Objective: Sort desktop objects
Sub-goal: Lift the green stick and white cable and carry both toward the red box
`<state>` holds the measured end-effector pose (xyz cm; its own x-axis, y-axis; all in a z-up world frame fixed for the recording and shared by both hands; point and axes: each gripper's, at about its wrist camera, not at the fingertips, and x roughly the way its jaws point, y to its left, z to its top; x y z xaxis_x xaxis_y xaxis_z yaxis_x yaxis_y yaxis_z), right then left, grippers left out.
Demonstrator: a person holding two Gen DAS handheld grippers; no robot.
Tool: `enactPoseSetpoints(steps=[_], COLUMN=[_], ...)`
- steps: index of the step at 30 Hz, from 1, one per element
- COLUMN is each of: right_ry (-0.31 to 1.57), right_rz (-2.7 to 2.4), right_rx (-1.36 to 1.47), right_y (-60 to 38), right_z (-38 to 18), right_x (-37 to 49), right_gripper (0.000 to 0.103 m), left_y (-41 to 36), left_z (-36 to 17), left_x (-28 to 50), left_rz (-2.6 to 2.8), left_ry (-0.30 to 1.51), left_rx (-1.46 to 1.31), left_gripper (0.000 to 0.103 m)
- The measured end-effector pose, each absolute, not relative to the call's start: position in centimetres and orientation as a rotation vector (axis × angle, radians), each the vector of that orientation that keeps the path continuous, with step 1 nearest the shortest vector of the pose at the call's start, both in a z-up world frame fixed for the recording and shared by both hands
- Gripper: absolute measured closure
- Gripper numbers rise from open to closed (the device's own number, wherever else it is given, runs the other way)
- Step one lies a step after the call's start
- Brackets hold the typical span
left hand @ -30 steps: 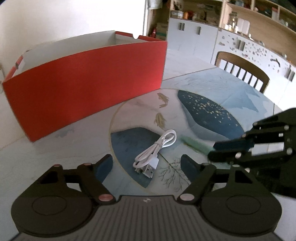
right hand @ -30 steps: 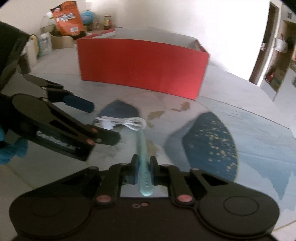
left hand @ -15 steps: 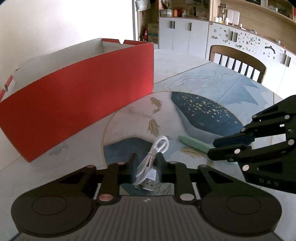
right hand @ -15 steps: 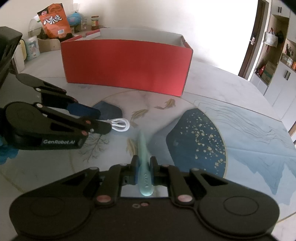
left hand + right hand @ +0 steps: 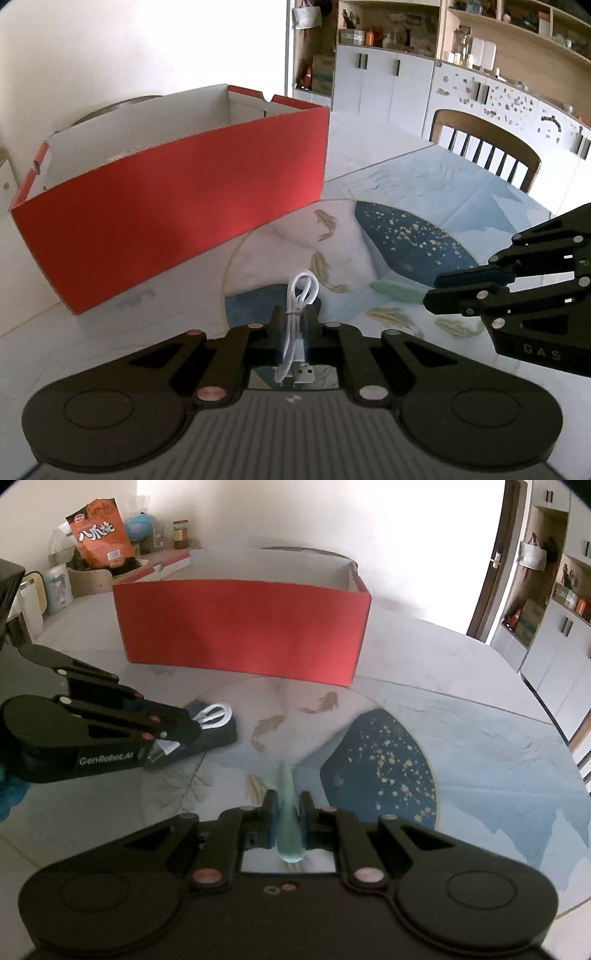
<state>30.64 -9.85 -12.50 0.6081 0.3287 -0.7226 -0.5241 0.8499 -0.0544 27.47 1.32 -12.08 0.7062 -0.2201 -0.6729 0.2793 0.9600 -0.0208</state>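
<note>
Since the earlier frame the left gripper [image 5: 295, 321] has just been closing, and its jaws now pinch the coiled white cable [image 5: 297, 332] at the lower middle of the left wrist view, its plug end hanging toward the camera and its loop poking out ahead. Over in the right wrist view, the right gripper [image 5: 286, 821] is clamped on the pale green pen [image 5: 287, 819] at lower centre, tip pointing up the frame toward the red box [image 5: 240, 627]. Both pickups look done — the step in hand is the carry. Next, each gripper needs lifting clear of the desk [image 5: 461, 686], moving over the open box at upper middle and letting go inside without the two colliding. Counted: one cable, one pen, one box, two grippers — no other loose items show on the patterned desk.
</note>
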Motion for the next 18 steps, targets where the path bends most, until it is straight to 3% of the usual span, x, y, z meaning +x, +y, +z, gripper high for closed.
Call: enactPoseSetpoints(steps=[18], right_ry=[0.797], right_rz=[0.509], right_rx=[-0.271], right_y=[-9.6], right_z=[-11.6], right_x=[30.2], right_gripper=[0.094], left_y=[2.7], left_z=[-10.4], left_x=[26.1], left_rz=[-0.269], left_ry=[0.743], left_rx=[0.047], left_gripper=[0.095])
